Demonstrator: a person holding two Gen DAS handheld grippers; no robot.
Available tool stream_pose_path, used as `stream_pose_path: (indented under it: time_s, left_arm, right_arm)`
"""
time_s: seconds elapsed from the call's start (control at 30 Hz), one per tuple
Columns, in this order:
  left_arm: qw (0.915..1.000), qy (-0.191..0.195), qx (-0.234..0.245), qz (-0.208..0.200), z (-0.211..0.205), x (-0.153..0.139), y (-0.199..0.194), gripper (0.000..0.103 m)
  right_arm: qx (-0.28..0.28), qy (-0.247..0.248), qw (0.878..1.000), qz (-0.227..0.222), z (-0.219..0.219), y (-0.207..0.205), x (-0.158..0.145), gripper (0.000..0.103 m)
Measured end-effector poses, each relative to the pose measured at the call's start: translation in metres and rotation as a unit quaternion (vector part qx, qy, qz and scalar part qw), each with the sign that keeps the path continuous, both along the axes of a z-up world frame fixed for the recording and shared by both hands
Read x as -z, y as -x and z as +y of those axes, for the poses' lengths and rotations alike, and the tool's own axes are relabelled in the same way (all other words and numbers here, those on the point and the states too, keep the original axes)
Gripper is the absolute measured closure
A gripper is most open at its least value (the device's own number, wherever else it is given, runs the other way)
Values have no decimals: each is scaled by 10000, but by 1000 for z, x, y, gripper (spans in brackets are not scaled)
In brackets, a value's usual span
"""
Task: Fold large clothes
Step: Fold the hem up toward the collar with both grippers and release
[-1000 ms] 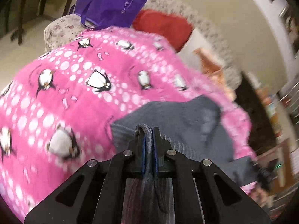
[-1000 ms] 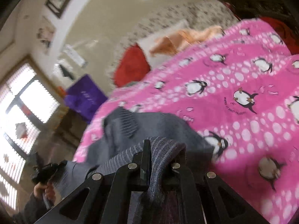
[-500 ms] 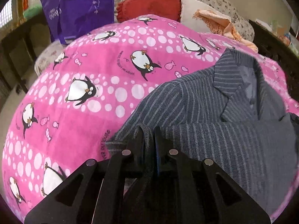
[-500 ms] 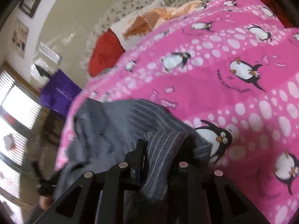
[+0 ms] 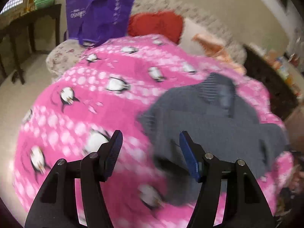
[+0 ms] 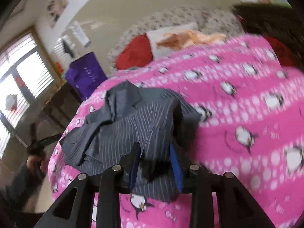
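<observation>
- Left gripper [image 5: 151, 144], lower centre of the left wrist view: jaws well apart and opening, nothing pressed between the blue pads. Pink blanket shows through the gap; the edge of the grey cloth lies just by the right-hand pad.
- Right gripper [image 6: 154, 154], lower centre of the right wrist view: jaws opening, a narrow gap between them. A fold of the striped jacket lies in that gap, draped over the fingers; the pads stand off the cloth rather than pinching it.
- Striped jacket [image 6: 131, 127], dark grey with fine pale stripes: lies loosely heaped on the blanket, centre-left in the right wrist view, collar and lapel toward the upper left of the heap. In the left wrist view it [image 5: 214, 121] fills the centre-right, blurred.
- Penguin blanket [image 5: 79, 102], bright pink with white dots and penguins: covers the bed under the jacket and fills the middle of both views.
- Far edge of the bed: red cushion [image 6: 135, 54], white pillow [image 6: 171, 34] and orange cloth [image 6: 191, 38], upper centre of the right wrist view.
- Purple bag [image 5: 100, 13], upper left of the left wrist view, beyond the blanket.
- Window [image 6: 20, 79], left edge of the right wrist view.
</observation>
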State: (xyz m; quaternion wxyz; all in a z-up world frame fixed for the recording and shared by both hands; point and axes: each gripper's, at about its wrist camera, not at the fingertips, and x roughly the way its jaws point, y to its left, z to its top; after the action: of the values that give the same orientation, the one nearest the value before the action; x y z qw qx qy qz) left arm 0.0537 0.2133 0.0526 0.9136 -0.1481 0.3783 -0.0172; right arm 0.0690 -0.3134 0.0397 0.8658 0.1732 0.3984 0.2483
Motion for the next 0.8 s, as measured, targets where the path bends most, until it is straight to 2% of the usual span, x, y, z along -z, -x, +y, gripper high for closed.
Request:
stream_pose_path:
  time_s: [0.1,0.17,0.2,0.27,0.3,0.4,0.57,0.8]
  left_arm:
    - [9984,137,541,-40,-39,2,33,41]
    - [9958,216,888,8,-63,10,45,56]
    - [9944,187,1033,128,-77,18,46,58]
    - [9936,18,1094,294,-91,27,40,60]
    - [9937,-114,1054,373,-98,32,34,60]
    - [9943,-212,925,477,-104,33,19,60]
    - [9928,-402,881,703,-110,41,-3,60]
    - [9959,-174,589,663,-98,33,-56,60]
  right_arm:
    - [-741,39,9972,-48,23,19,3,73]
    - [-1370,205,9903,52,47,31,14,73]
    - [-1415,356,9893,52,53,32,18,73]
    - [-1247,846,9885,116,63,27,30,74]
    - [-973,1021,9898,174,62,18,36,74]
    - [-499,1071,9929,147,60,1,38,75]
    - [-669,1688,9824,428,83,-29,51,75]
    - [-757,1581,9837,397,100,-86,45,75]
